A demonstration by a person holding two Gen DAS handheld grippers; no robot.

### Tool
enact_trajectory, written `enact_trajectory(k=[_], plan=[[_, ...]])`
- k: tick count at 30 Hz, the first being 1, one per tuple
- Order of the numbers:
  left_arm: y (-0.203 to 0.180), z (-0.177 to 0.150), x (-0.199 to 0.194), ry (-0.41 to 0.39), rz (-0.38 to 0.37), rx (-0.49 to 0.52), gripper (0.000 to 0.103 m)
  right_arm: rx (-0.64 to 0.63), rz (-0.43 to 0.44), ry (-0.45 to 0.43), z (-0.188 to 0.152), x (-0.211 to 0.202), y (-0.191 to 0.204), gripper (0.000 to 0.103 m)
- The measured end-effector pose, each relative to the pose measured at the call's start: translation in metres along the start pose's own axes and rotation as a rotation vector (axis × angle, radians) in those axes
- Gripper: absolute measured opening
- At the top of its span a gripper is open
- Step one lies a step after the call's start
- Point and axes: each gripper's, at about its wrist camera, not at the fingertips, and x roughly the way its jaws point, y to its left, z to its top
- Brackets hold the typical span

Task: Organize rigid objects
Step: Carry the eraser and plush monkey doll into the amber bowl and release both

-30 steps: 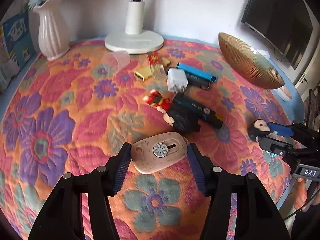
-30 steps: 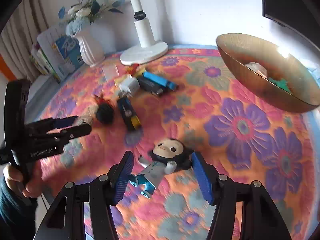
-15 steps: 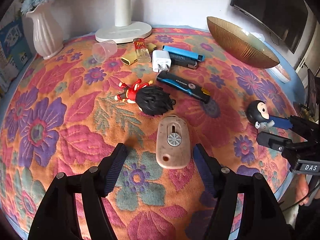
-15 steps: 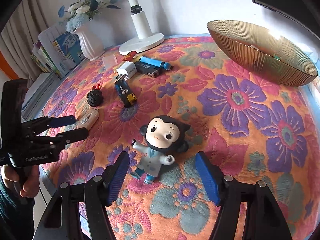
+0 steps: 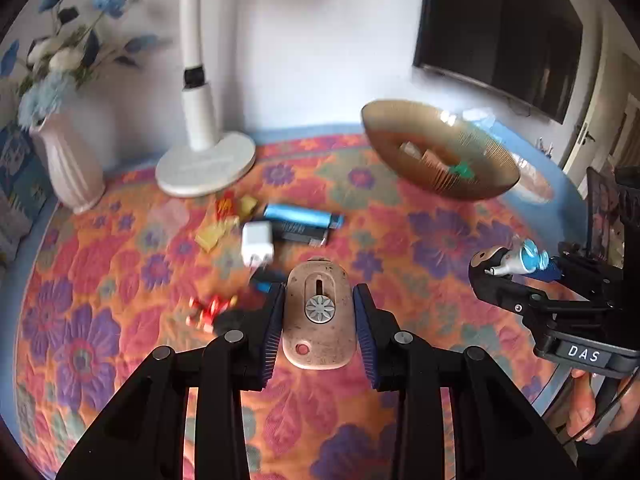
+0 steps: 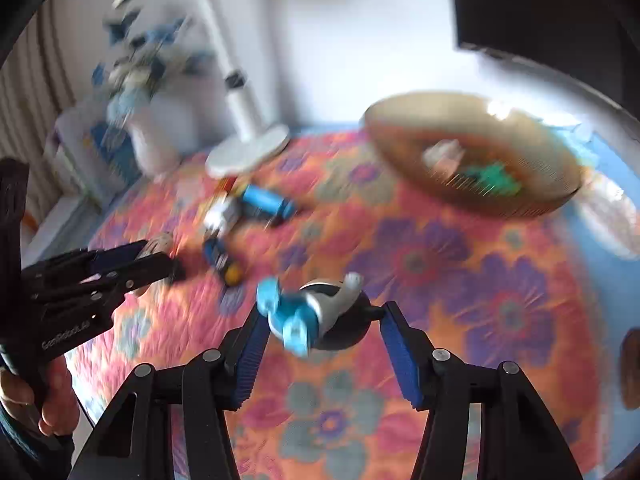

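Note:
My left gripper [image 5: 319,322] is shut on a beige oval utility cutter [image 5: 319,316] with a grey flower knob and holds it above the floral cloth. My right gripper [image 6: 322,330] is shut on a monkey figurine [image 6: 316,316] in a blue suit, tilted with its feet up and lifted off the cloth; the figurine also shows in the left wrist view [image 5: 508,264]. A gold bowl [image 5: 436,150] with a few small items inside stands at the back right.
Several small items lie mid-table: a white charger [image 5: 257,244], a blue lighter [image 5: 298,216], a yellow piece [image 5: 210,236] and a red figure with black hair [image 5: 212,312]. A white lamp base [image 5: 206,164] and a flower vase [image 5: 70,164] stand at the back.
Both grippers have closed on their objects and lifted them: the left on the cutter, the right on the monkey figurine, which has tipped over. Both views are motion-blurred.

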Motion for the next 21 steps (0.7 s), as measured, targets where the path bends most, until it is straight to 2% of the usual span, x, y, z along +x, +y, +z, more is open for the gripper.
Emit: enact_trajectory(k=[5, 9, 13, 17, 18, 20, 21], plan=[[-0.047, 0.078, 0.007, -0.096, -0.085, 0.069, 0.031, 0.095, -0.126, -0.117, 0.062, -0.036, -0.059, 0.055], [-0.079, 0.125, 0.040, -0.086, -0.152, 0.076, 0.031, 0.184, -0.221, -0.135, 0.098, -0.042, -0.106, 0.055], [-0.100, 0.140, 0.076, -0.047, -0.163, 0.092, 0.031, 0.227, -0.269, -0.088, 0.113, -0.026, -0.133, 0.055], [-0.109, 0.140, 0.100, -0.019, -0.156, 0.090, 0.032, 0.249, -0.276, -0.057, 0.115, -0.006, -0.149, 0.055], [-0.110, 0.140, 0.105, -0.014, -0.149, 0.093, 0.035, 0.255, -0.297, -0.047, 0.117, 0.001, -0.152, 0.056], [-0.108, 0.139, 0.108, 0.006, -0.129, 0.089, 0.074, 0.275, -0.331, -0.027, 0.114, 0.005, -0.158, 0.061], [-0.103, 0.137, 0.101, -0.020, -0.123, 0.075, 0.077, 0.283, -0.326, -0.035, 0.112, 0.003, -0.159, 0.062]])
